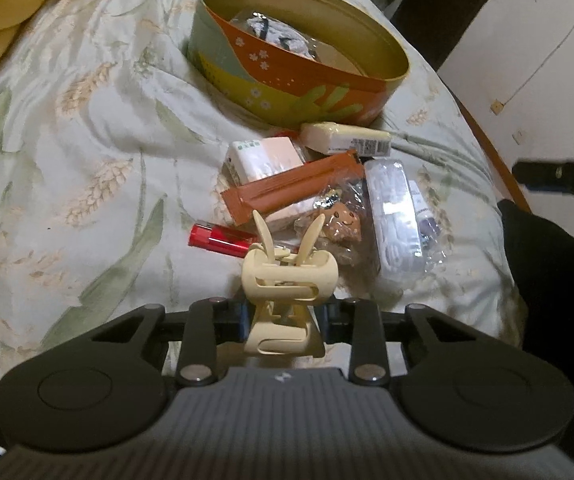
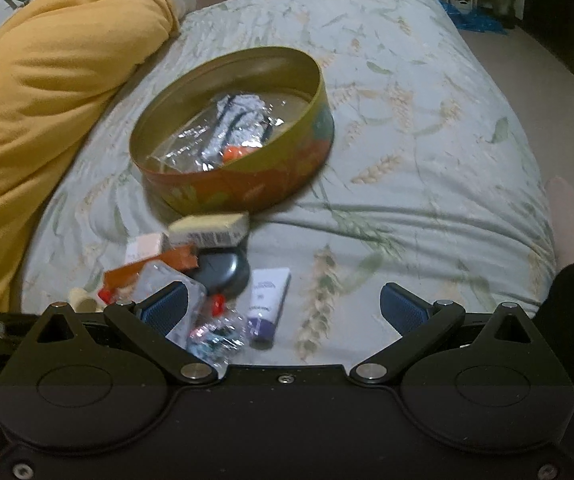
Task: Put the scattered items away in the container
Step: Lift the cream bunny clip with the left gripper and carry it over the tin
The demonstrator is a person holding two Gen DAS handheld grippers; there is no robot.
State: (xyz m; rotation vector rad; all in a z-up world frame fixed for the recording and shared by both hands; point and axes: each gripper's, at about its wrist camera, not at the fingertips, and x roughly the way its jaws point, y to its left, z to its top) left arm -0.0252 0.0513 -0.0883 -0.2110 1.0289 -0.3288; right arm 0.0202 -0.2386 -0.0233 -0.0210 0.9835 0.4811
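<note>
Jaws, left wrist view: left gripper (image 1: 283, 316) clamped on cream hair claw (image 1: 285, 280).
Pile: red lighter (image 1: 221, 239), orange sachet (image 1: 291, 186) on bed (image 1: 67, 120), near round tin (image 1: 299, 76).
Jaws, right wrist view: right gripper (image 2: 285, 308) spread wide, empty, above purple tube (image 2: 267, 300).

Home bedroom, quilted bed (image 2: 407, 160), yellow pillow (image 2: 47, 100)

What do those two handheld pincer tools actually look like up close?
Both are matte black, with two round discs at the sides and hinged link bars joined by silver rivets. The left gripper has a ribbed grey body with a small white logo; the right gripper shows blue ribbed pads. A dark sleeve shows nearby.
</note>
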